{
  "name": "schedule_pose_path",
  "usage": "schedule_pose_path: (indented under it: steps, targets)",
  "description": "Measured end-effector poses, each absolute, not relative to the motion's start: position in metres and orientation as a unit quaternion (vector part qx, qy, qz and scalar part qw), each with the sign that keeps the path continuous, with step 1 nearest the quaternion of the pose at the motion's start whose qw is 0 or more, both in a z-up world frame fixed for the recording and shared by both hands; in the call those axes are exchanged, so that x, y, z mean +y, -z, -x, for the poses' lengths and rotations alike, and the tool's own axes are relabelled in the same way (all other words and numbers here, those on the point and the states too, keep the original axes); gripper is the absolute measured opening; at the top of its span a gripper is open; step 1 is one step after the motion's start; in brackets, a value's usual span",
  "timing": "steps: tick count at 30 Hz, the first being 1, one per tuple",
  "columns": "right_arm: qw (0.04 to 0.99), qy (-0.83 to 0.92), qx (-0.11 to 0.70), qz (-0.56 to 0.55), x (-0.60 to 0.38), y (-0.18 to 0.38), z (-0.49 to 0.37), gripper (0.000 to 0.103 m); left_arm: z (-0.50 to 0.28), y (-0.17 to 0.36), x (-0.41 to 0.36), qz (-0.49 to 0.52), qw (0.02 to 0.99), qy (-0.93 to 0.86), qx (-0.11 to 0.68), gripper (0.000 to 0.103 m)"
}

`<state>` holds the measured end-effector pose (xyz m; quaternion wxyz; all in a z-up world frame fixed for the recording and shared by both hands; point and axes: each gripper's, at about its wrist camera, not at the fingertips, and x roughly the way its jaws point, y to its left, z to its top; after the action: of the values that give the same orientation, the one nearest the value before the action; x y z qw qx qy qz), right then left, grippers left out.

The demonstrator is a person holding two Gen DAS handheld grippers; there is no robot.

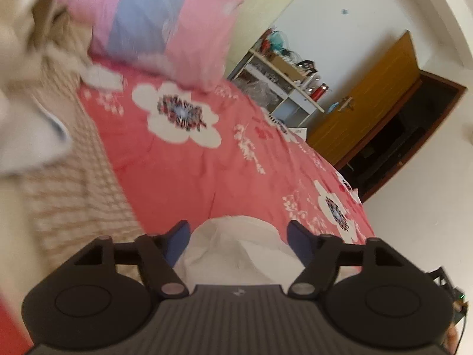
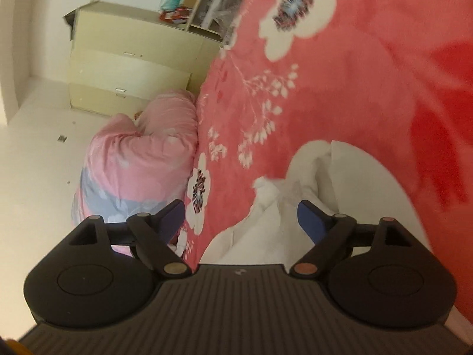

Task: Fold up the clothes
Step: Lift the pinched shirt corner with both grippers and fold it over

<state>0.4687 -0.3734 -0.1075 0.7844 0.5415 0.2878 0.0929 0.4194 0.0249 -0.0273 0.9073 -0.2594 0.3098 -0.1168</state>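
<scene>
White garment (image 2: 340,195), soft and crumpled into rounded folds, on the coral floral bedsheet (image 1: 183,174); long axis not readable. Left gripper (image 1: 239,233) spread wide around it, pads clear. Right gripper (image 2: 241,217) likewise apart over its rumpled edge. Pink-and-blue pillow (image 1: 165,20) beyond.

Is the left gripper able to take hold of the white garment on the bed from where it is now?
Probably yes. The left gripper stands open, and the white garment lies between its blue fingers on the red floral bedspread. Nothing blocks it; whether the pads touch cloth is unclear.
</scene>
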Motion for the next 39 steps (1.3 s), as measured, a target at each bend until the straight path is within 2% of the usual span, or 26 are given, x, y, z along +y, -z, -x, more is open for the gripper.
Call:
schedule_pose_path:
  steps: [2,5,9,12,14,17,21,23,25,28,29,30,31,32,33,35,39]
  targets:
    - [0.792,-0.11,0.273,-0.534,-0.378,0.094,-0.437,0.085,-0.391,0.022,0.036,0.241,0.906,0.115,0.328,0.085]
    - [0.792,-0.133,0.261,-0.536,-0.376,0.088,-0.377,0.086,-0.345,0.031,0.049,0.227,0.892,0.123,0.37,0.086]
    - [0.779,-0.125,0.287,-0.544,-0.36,0.113,-0.296,0.086,-0.296,0.064,0.048,0.254,0.862,0.151,0.412,0.085]
    - [0.763,-0.102,0.327,-0.548,-0.343,0.145,-0.266,0.087,-0.294,0.095,0.039,0.304,0.835,0.153,0.433,0.085]
    - [0.745,-0.081,0.342,-0.567,-0.337,0.166,-0.259,0.086,-0.293,0.116,0.032,0.338,0.815,0.154,0.445,0.085]
    - [0.763,-0.051,0.333,-0.552,-0.338,0.167,-0.277,0.083,-0.304,0.134,0.028,0.368,0.818,0.123,0.426,0.084]
    - [0.782,-0.012,0.32,-0.534,-0.343,0.17,-0.305,0.083,-0.32,0.144,0.026,0.385,0.827,0.102,0.396,0.084]
    - [0.784,0.002,0.316,-0.534,-0.349,0.175,-0.326,0.079,-0.329,0.147,0.026,0.391,0.832,0.101,0.38,0.082]
    - [0.784,0.009,0.308,-0.538,-0.356,0.179,-0.341,0.075,-0.336,0.152,0.027,0.403,0.834,0.097,0.365,0.078]
    - [0.79,0.016,0.303,-0.533,-0.364,0.185,-0.355,0.065,-0.345,0.159,0.025,0.411,0.837,0.094,0.349,0.06]
    - [0.792,0.017,0.302,-0.53,-0.366,0.186,-0.358,0.052,-0.347,0.16,0.023,0.411,0.838,0.095,0.348,0.049]
    - [0.795,0.018,0.3,-0.527,-0.369,0.188,-0.361,0.042,-0.35,0.163,0.023,0.416,0.834,0.097,0.349,0.029]
    - [0.796,0.02,0.297,-0.528,-0.37,0.191,-0.362,0.035,-0.352,0.165,0.022,0.422,0.83,0.1,0.351,0.017]
    - [0.797,0.019,0.294,-0.527,-0.37,0.194,-0.363,0.021,-0.355,0.168,0.022,0.428,0.826,0.103,0.353,0.007]
    - [0.798,0.015,0.292,-0.527,-0.37,0.196,-0.362,0.012,-0.354,0.168,0.023,0.432,0.825,0.102,0.351,0.006]
    - [0.795,0.006,0.277,-0.539,-0.37,0.197,-0.356,0.008,-0.35,0.164,0.025,0.438,0.826,0.102,0.34,0.005]
    - [0.797,0.0,0.249,-0.551,-0.366,0.188,-0.338,0.007,-0.333,0.14,0.031,0.434,0.832,0.122,0.322,0.004]
